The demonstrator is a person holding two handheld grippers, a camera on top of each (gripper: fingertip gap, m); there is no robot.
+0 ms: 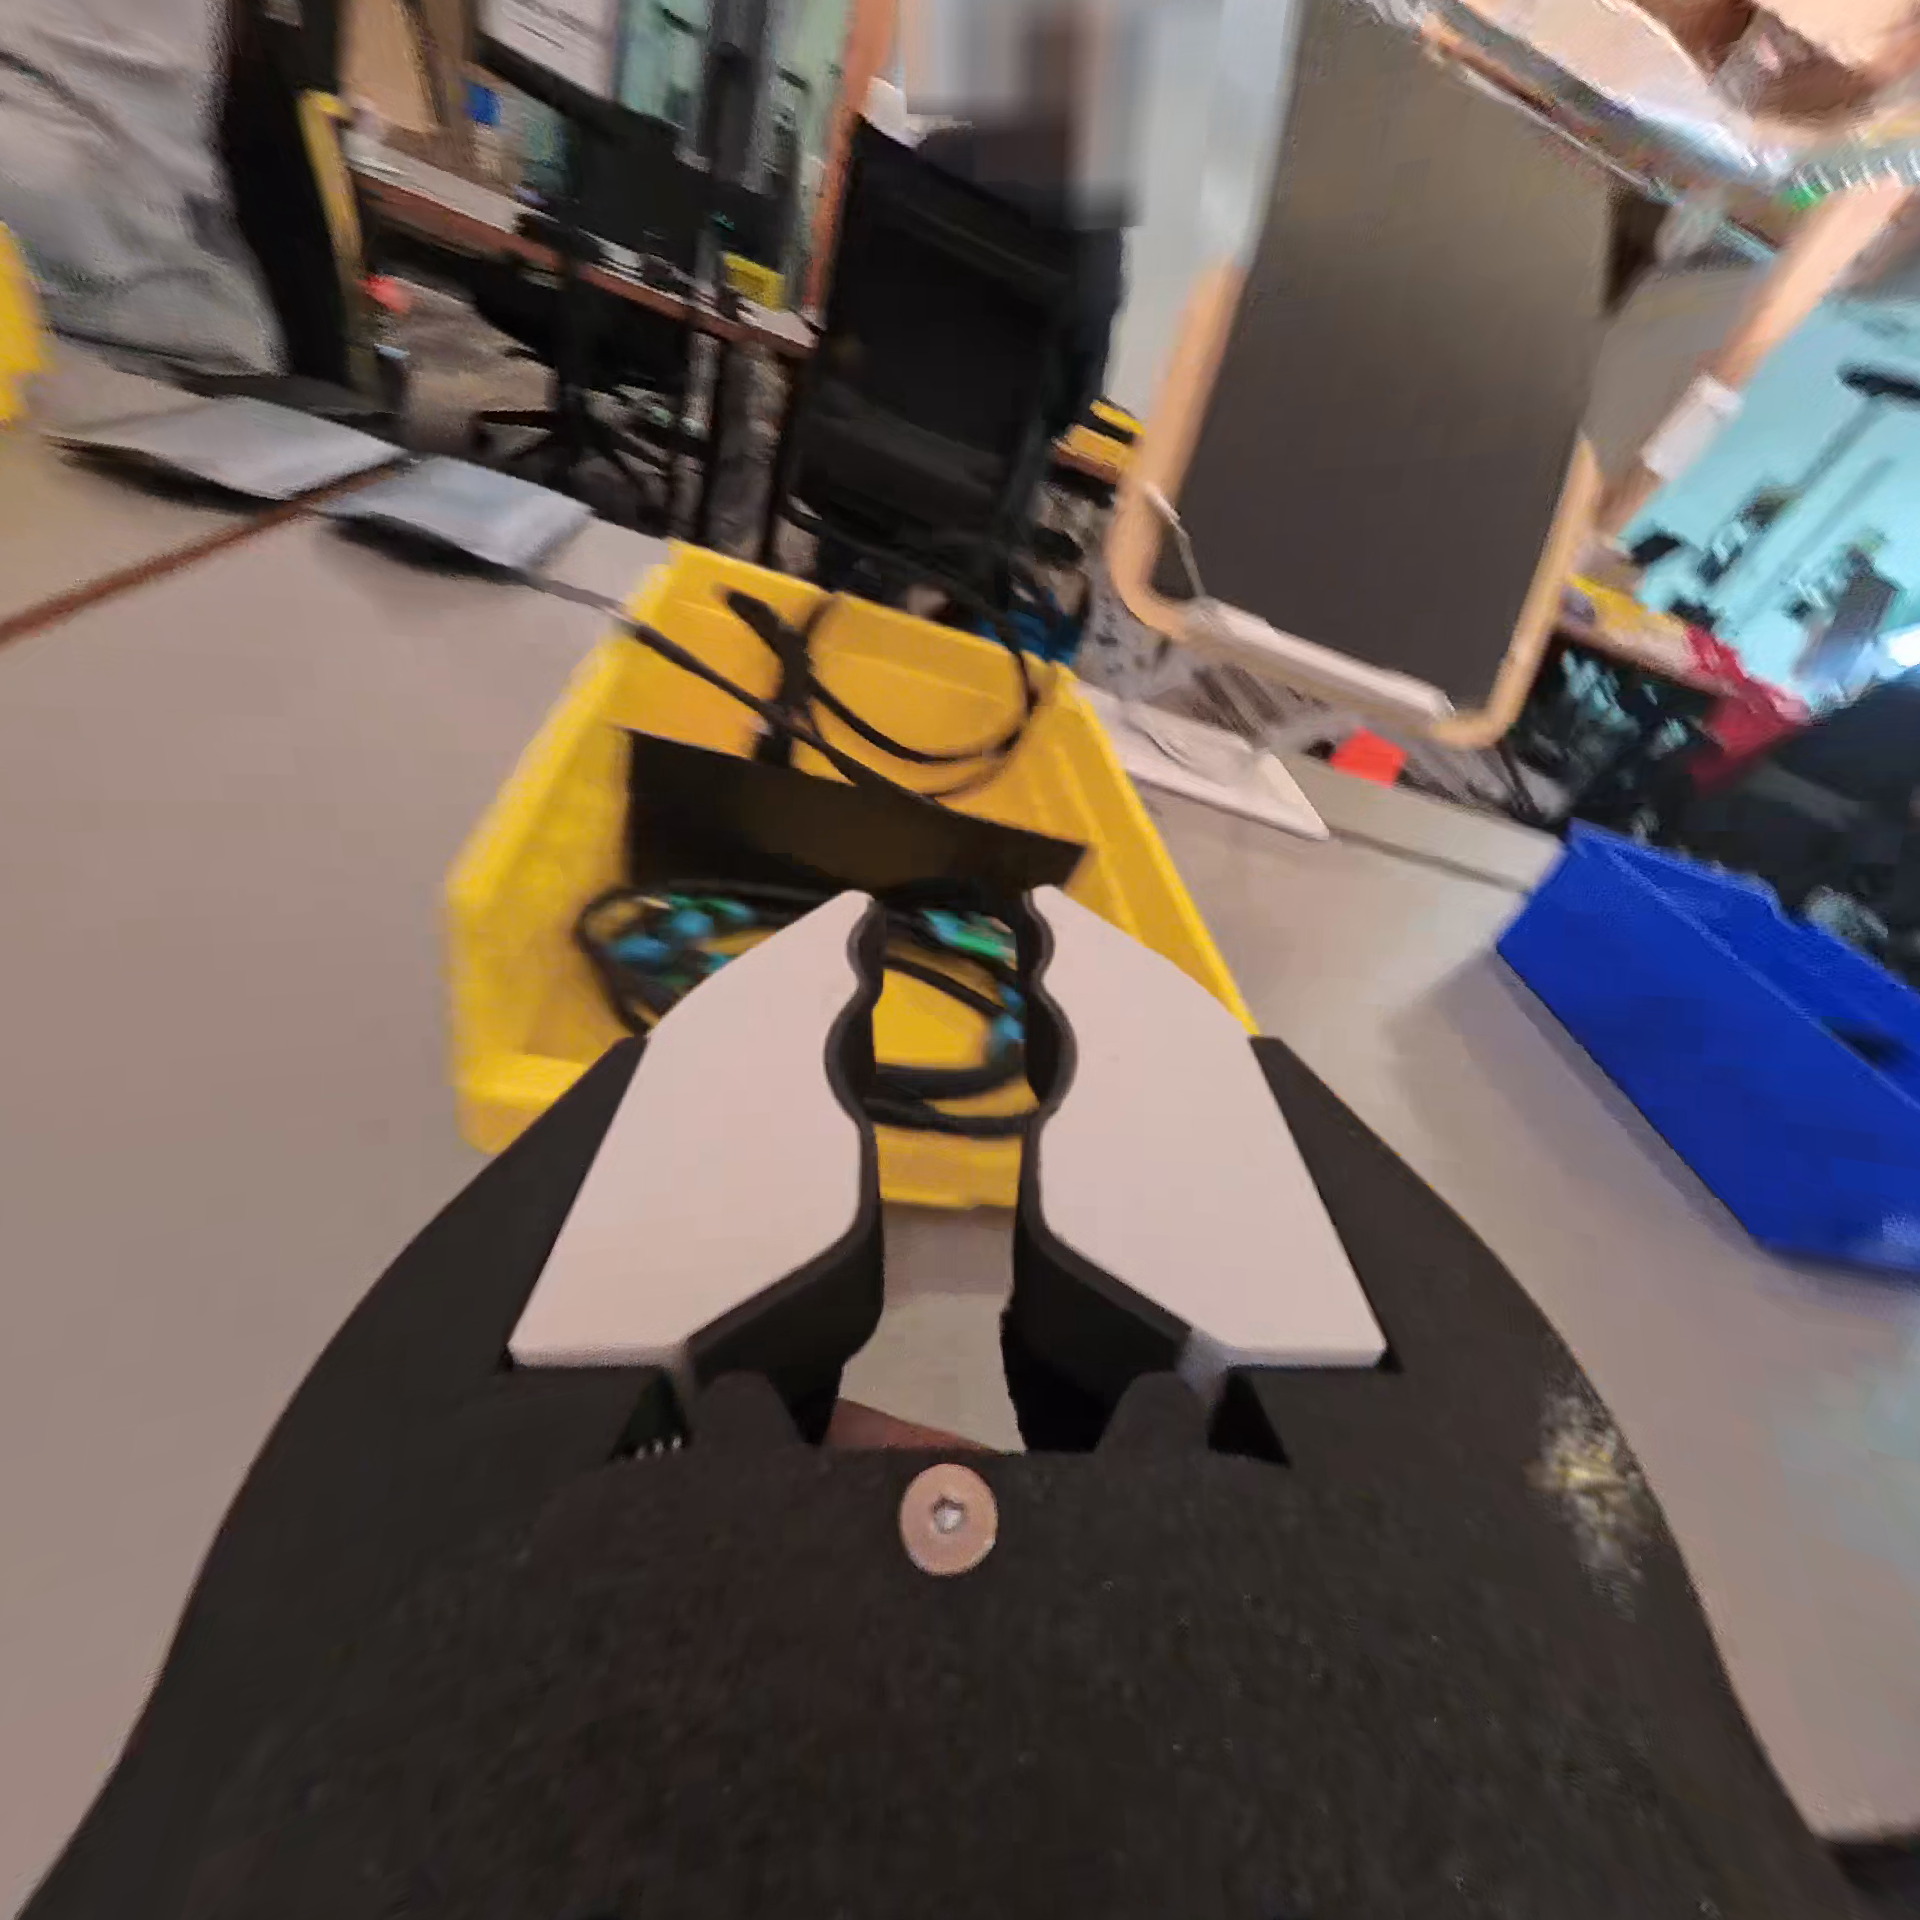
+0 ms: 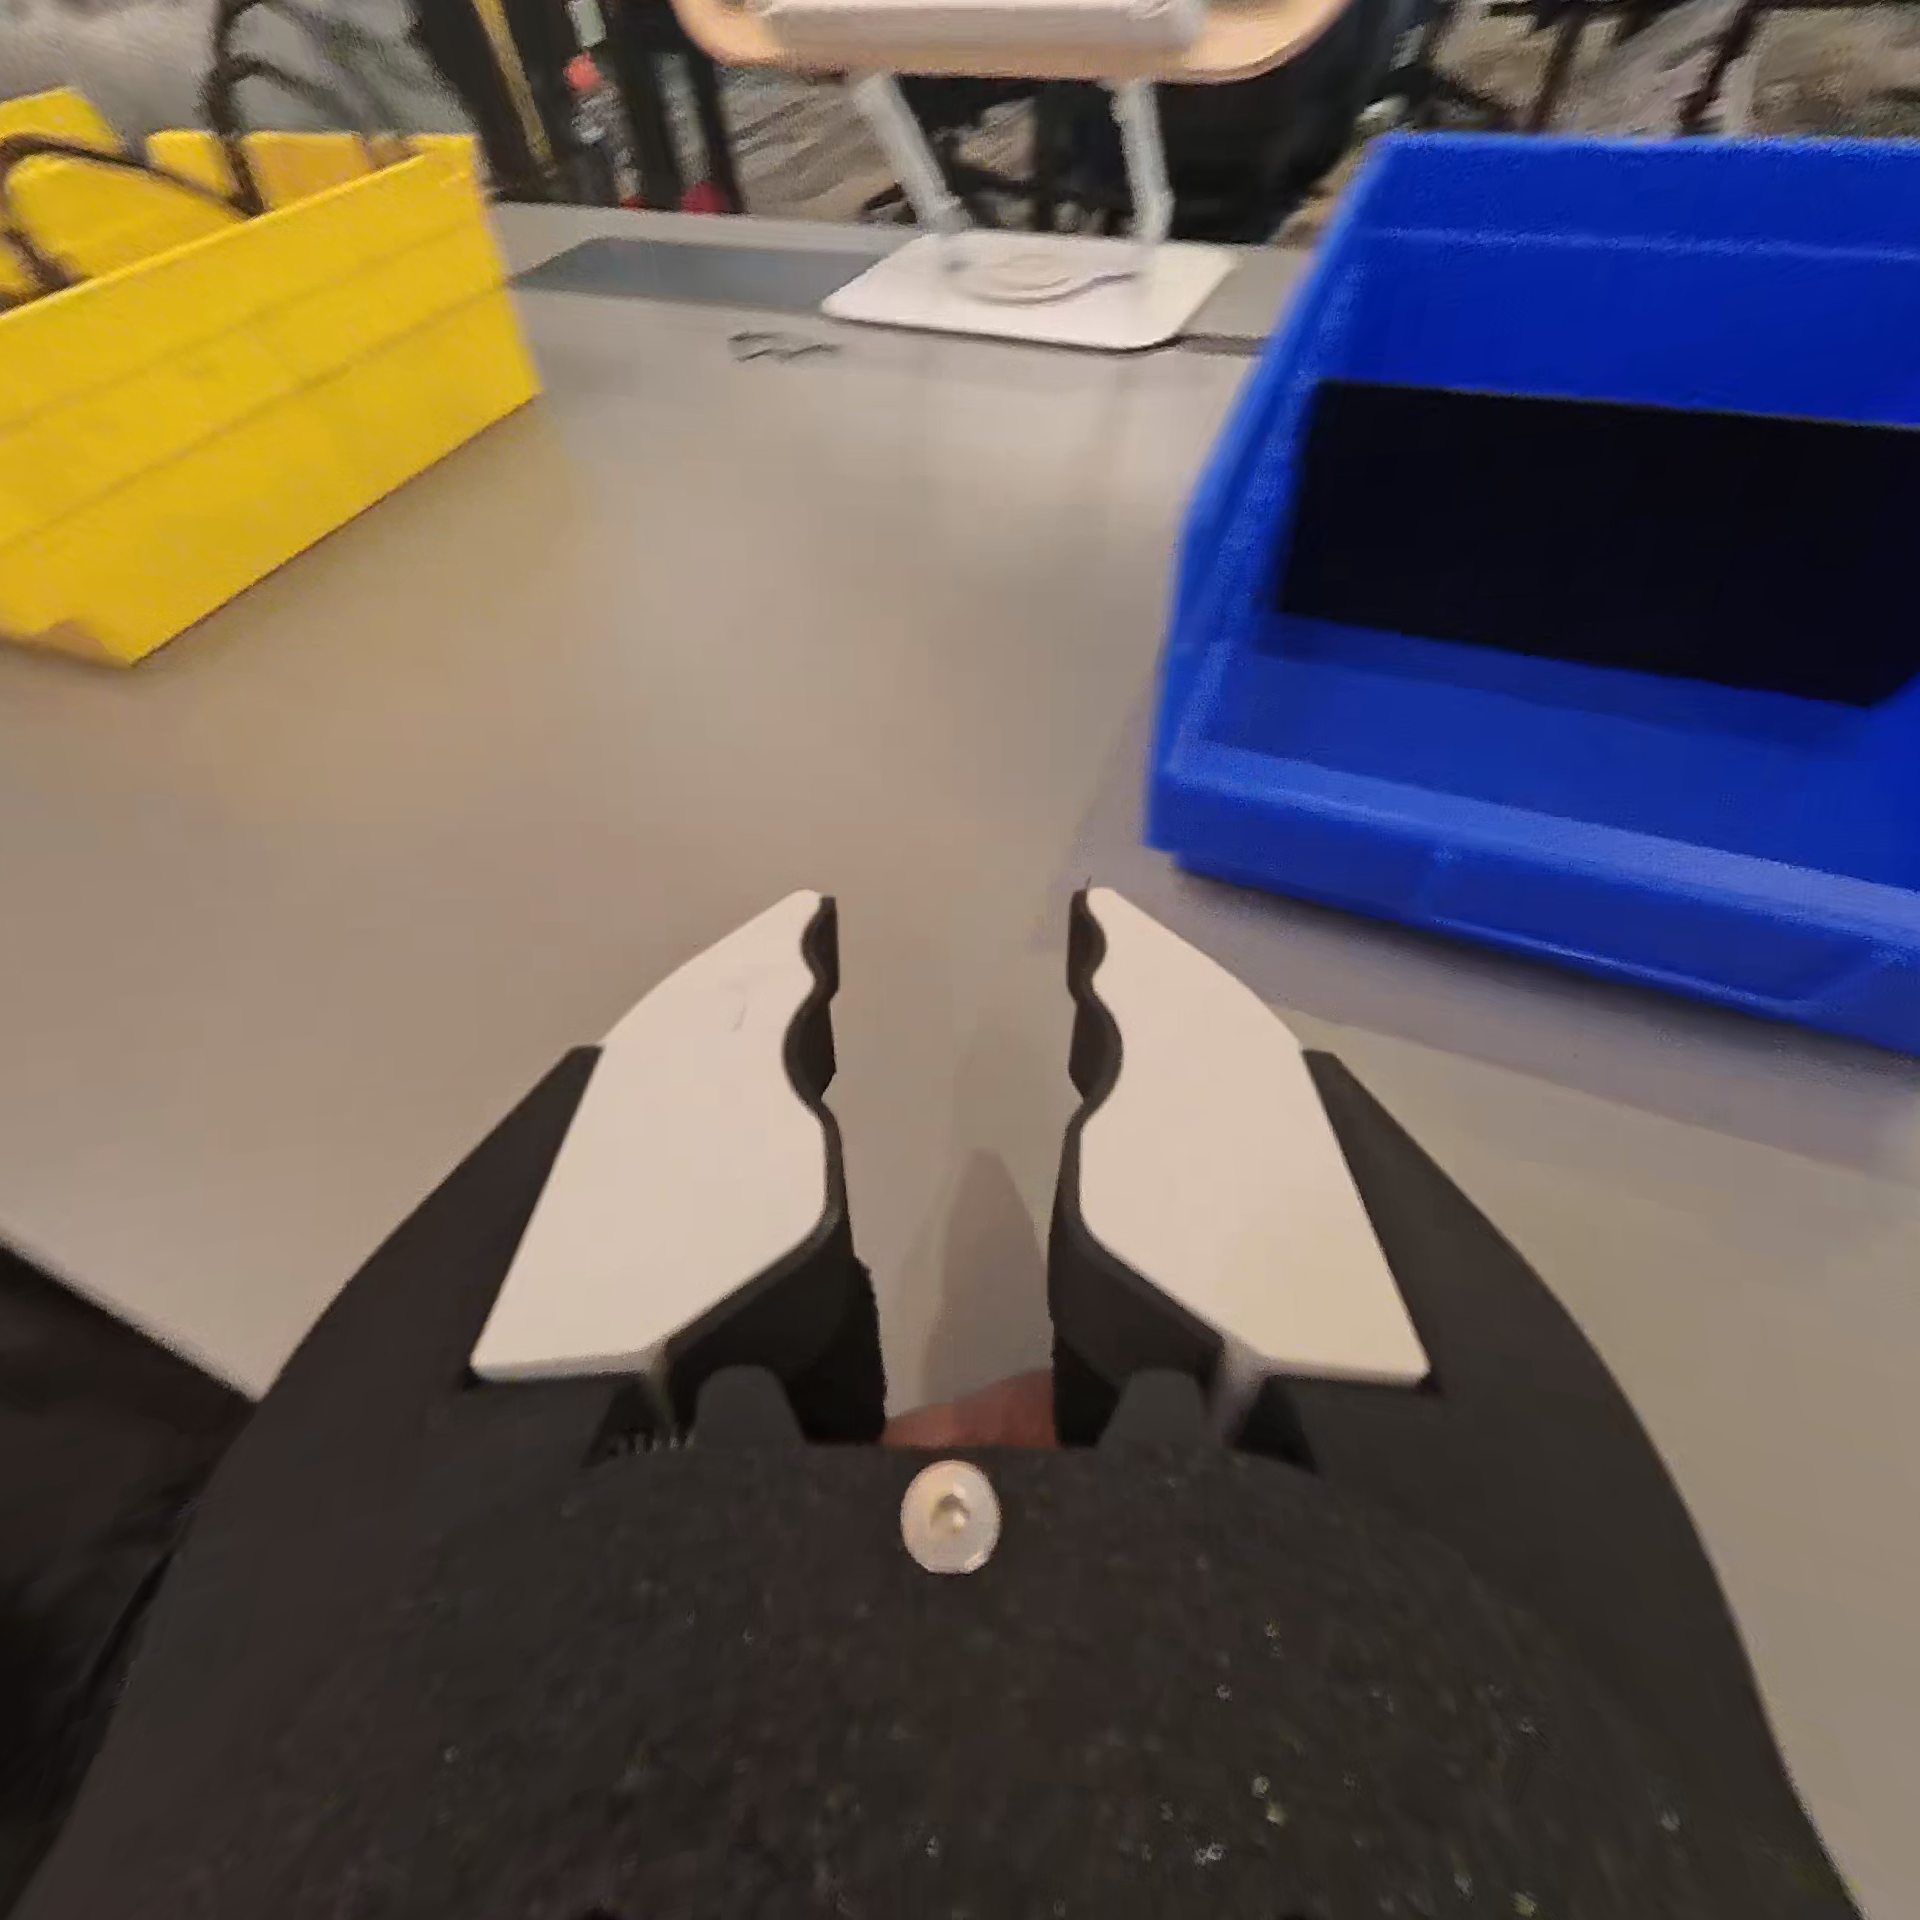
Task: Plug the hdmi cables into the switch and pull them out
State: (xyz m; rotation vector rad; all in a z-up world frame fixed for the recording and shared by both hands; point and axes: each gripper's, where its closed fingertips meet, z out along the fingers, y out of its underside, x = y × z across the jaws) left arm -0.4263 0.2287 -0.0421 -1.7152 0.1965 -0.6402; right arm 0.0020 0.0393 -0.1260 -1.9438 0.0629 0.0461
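A yellow bin [image 1: 540, 935] stands on the grey table and holds coiled black cables [image 1: 935, 717] with blue-green plugs [image 1: 665, 935]. My left gripper [image 1: 948, 914] is open and empty, held above the table just in front of the bin, pointing at the cables. My right gripper [image 2: 951, 909] is open and empty over bare table, between the yellow bin [image 2: 239, 416] on its left and a blue bin [image 2: 1558, 748] on its right. No switch shows in either view. The picture is blurred.
The blue bin [image 1: 1714, 1060] lies to the right of the left gripper. A white stand base [image 2: 1029, 286] and a dark mat [image 2: 665, 272] sit at the table's far edge. Chairs, desks and clutter stand beyond the table. Tip to tip, the grippers are about 50 cm apart.
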